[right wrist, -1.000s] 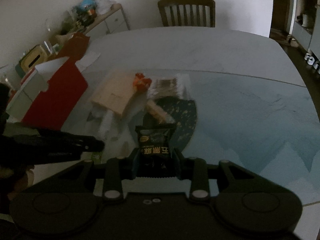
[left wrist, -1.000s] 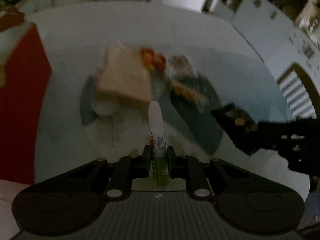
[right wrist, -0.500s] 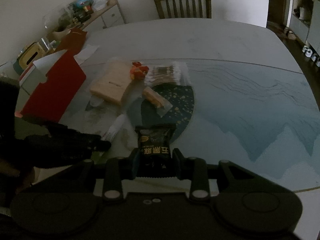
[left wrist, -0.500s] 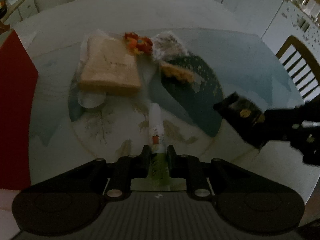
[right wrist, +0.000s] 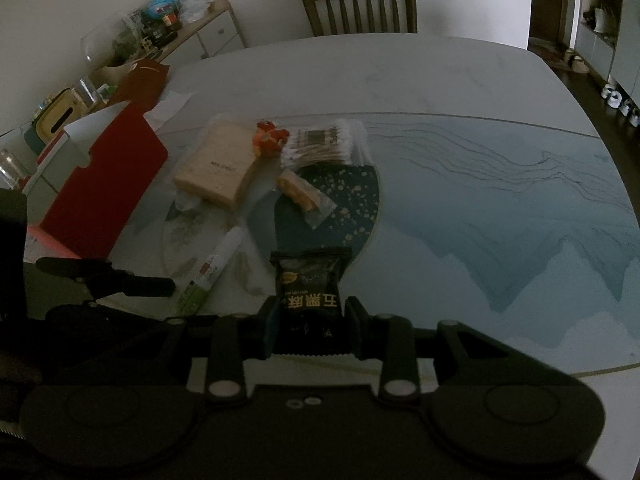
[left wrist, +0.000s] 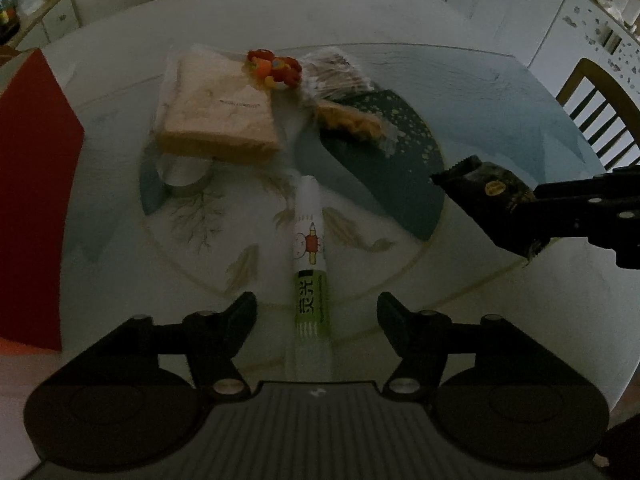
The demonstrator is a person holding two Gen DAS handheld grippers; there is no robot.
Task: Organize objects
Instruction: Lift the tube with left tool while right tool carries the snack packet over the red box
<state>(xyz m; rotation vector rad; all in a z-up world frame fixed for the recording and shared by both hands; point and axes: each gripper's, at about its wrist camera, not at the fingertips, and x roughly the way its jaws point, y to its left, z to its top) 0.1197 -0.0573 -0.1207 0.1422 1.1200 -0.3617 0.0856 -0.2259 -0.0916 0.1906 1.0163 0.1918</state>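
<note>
Placing step: left tongs (left wrist: 316,312) spread, white-and-green glue stick (left wrist: 311,256) released on pale marble worktop (left wrist: 400,20); right tongs (right wrist: 312,320) clenched on black snack packet (right wrist: 310,280); likely set down next.

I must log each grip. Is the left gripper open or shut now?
Open. The left gripper has its jaws spread wide, and the glue stick lies on the table between them, touching neither.

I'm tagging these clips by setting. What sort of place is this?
Most likely a home dining room: a large dining table with wooden chairs around it, a cluttered sideboard by the wall, and shoes on the floor.
</note>
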